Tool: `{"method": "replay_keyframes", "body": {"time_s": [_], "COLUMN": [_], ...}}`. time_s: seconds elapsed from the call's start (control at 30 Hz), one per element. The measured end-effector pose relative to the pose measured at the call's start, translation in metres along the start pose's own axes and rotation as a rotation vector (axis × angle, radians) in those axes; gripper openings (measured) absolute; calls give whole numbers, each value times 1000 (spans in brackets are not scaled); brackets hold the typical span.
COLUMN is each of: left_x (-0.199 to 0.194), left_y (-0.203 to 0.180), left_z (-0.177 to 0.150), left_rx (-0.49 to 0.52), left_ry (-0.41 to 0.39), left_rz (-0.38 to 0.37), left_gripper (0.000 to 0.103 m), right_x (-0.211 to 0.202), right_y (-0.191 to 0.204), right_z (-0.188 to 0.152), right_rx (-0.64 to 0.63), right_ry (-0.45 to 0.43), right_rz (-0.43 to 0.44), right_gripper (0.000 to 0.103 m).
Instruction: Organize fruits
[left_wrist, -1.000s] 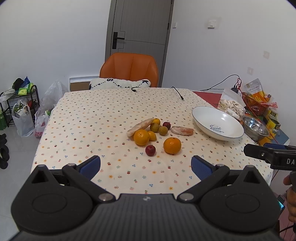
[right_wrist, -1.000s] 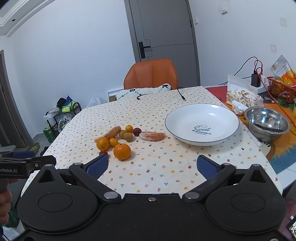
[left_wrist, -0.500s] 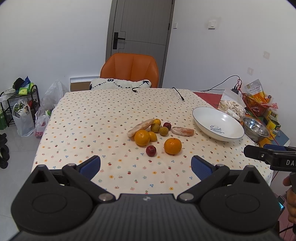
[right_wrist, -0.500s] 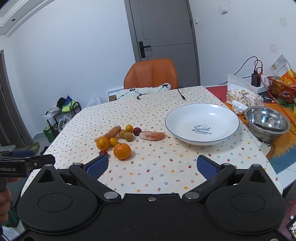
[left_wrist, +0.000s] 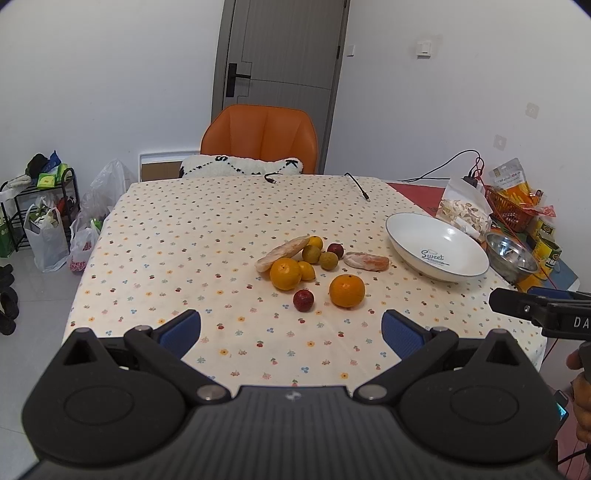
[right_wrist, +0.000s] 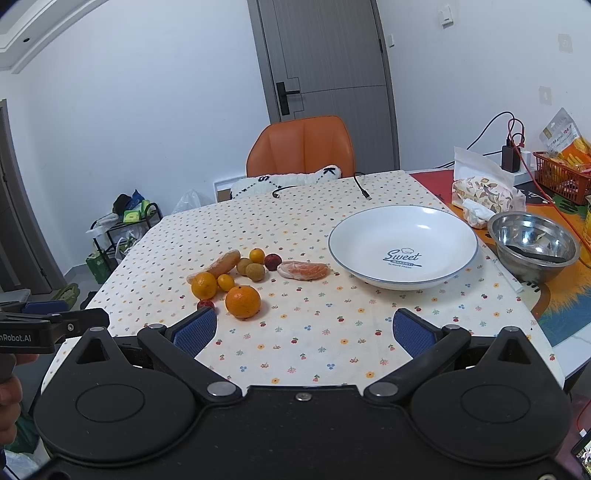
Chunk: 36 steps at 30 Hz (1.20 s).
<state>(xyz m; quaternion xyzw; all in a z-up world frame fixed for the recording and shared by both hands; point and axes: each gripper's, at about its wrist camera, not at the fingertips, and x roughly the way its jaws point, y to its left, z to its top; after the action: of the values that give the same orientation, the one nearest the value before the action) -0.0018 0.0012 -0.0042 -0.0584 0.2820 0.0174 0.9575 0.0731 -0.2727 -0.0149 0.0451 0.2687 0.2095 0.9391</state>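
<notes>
A: Worktop, plate, fruit: has anything changed in the last second?

B: Almost nothing. The left view has crept slightly toward the plate; the fruit lies as it did, so the sorting has not begun. The left hand-held gripper and right hand-held gripper hang spread wide and empty at the near edge, well short of the plate.

A: The count?

B: One white plate, bare. Left of it, a loose cluster: two oranges, two peeled citrus pieces, and the small fruit: two yellow kumquats, two brownish longans, two dark red ones. The peeled piece lies nearest the plate. A steel bowl sits just right of the plate.
</notes>
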Motion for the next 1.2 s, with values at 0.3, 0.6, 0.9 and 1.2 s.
{"method": "replay_keyframes", "body": {"time_s": [0.3,0.6,0.9,1.2], "left_x": [14,35,60,79], "left_y": [4,6,9,11], "left_z": [4,7,4,4], "left_rx": [-17,-27,-38,-52], "left_ry": [13,34,56,46], "left_rz": [-3,3,-14,-55], "left_gripper": [103,103,103,101], "right_x": [13,30,47,68], "right_y": [-1,-4,-8,-10], "right_z": [2,6,6,6], "right_rx": [-5,1,8,26], "right_ry": [27,43,59,72], "right_rz": [4,6,75,133], "right_gripper": [103,103,103,102]}}
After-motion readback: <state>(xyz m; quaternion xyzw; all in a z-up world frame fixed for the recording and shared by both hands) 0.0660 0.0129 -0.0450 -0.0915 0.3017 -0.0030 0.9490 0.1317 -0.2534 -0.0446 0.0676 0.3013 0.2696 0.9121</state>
